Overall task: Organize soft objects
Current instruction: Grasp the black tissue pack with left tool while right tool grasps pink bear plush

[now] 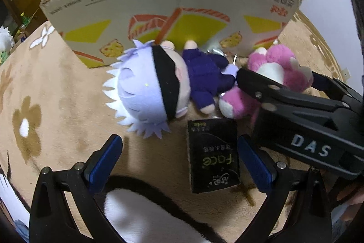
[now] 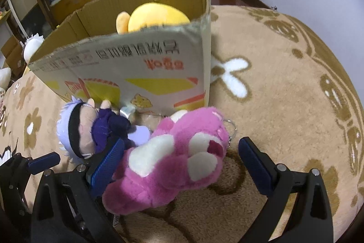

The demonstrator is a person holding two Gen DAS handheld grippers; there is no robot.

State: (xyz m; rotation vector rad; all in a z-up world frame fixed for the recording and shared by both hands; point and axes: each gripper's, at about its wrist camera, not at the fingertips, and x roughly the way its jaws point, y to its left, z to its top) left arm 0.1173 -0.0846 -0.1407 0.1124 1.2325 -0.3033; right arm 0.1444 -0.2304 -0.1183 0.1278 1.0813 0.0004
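While the right gripper sits wide apart around the pink bear, nothing is pinched. The left gripper is spread wide too, near a black pack.

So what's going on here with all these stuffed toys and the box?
A person with a gripper in each hand is tidying plush toys into a cardboard box on a flowered rug. The right gripper, open, straddles a pink plush bear lying by the box. The left gripper is open over a black packet, holding nothing. A white-haired doll lies beside the bear; a yellow plush is already in the box.
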